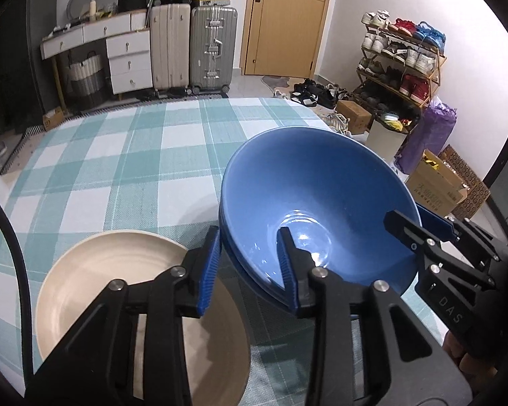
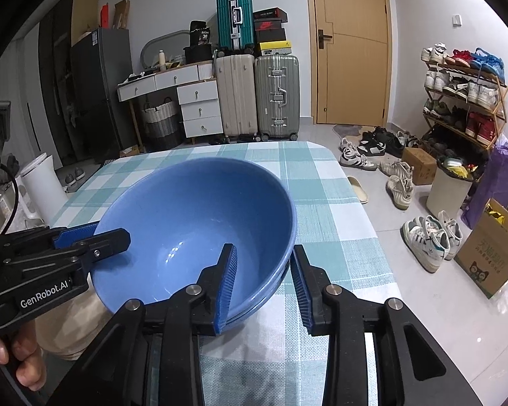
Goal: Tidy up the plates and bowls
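Observation:
A blue bowl (image 1: 308, 182) sits nested on top of other blue bowls on the checked teal tablecloth (image 1: 135, 169). My left gripper (image 1: 249, 235) straddles its near-left rim, one finger outside and one inside, and the wall stands loosely in the gap between the pads. My right gripper (image 2: 264, 248) straddles the near-right rim of the same blue bowl (image 2: 193, 209) the same way, with a gap at its pads. Each gripper shows in the other's view: the right gripper (image 1: 406, 215) and the left gripper (image 2: 110, 230). A cream plate (image 1: 118, 270) lies just left of the bowls.
In the right wrist view the cream plates (image 2: 67, 331) look like a low stack under the left gripper. The table's right edge (image 2: 365, 209) is close to the bowls. Shoes (image 2: 430, 240), a cardboard box (image 2: 487, 253) and suitcases (image 2: 257, 94) stand on the floor beyond.

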`<state>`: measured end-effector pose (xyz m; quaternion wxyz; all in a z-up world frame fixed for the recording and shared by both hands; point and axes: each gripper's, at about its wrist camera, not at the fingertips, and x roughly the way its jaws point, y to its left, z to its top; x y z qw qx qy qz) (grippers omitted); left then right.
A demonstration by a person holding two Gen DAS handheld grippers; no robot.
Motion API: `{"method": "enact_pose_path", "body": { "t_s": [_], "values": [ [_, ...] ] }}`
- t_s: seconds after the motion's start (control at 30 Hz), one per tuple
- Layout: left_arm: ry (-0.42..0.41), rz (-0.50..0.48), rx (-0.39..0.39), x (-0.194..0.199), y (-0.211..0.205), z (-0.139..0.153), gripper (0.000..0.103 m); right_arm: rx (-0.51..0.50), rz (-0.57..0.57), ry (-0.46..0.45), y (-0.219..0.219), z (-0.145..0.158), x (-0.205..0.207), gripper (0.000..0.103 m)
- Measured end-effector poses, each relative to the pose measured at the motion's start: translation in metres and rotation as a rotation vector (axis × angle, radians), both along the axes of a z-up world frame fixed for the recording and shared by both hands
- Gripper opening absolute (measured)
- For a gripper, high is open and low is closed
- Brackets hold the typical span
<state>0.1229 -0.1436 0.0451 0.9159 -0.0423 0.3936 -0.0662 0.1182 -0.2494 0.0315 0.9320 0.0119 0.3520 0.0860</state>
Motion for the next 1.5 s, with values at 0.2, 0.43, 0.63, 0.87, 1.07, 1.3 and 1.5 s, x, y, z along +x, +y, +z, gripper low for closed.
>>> {"method": "enact_pose_path", "body": {
  "t_s": [0.2, 0.43, 0.63, 0.87, 1.07, 1.3, 1.5],
  "values": [
    [0.043, 0.014, -0.111, 0.013, 0.019, -0.007, 0.061, 0.033, -0.007, 0.017, -0.013, -0.004, 0.006, 0.054],
    [0.074, 0.022, -0.205, 0.029, 0.032, -0.015, 0.087, 0.149, -0.031, 0.067, -0.039, -0.013, 0.016, 0.087],
    [0.098, 0.035, -0.246, 0.040, 0.036, -0.026, 0.102, 0.205, -0.039, 0.103, -0.042, -0.018, 0.024, 0.096],
    [0.131, 0.050, -0.283, 0.050, 0.039, -0.040, 0.102, 0.275, -0.045, 0.138, -0.045, -0.026, 0.032, 0.099],
    [0.135, 0.052, -0.309, 0.055, 0.040, -0.045, 0.097, 0.283, -0.038, 0.155, -0.041, -0.031, 0.036, 0.099],
    [0.123, 0.013, -0.312, 0.054, 0.035, -0.041, 0.057, 0.302, -0.020, 0.154, -0.038, -0.030, 0.037, 0.069],
    [0.088, 0.004, -0.284, 0.048, 0.028, -0.032, 0.032, 0.291, -0.009, 0.128, -0.034, -0.026, 0.033, 0.039]
  ]
}}
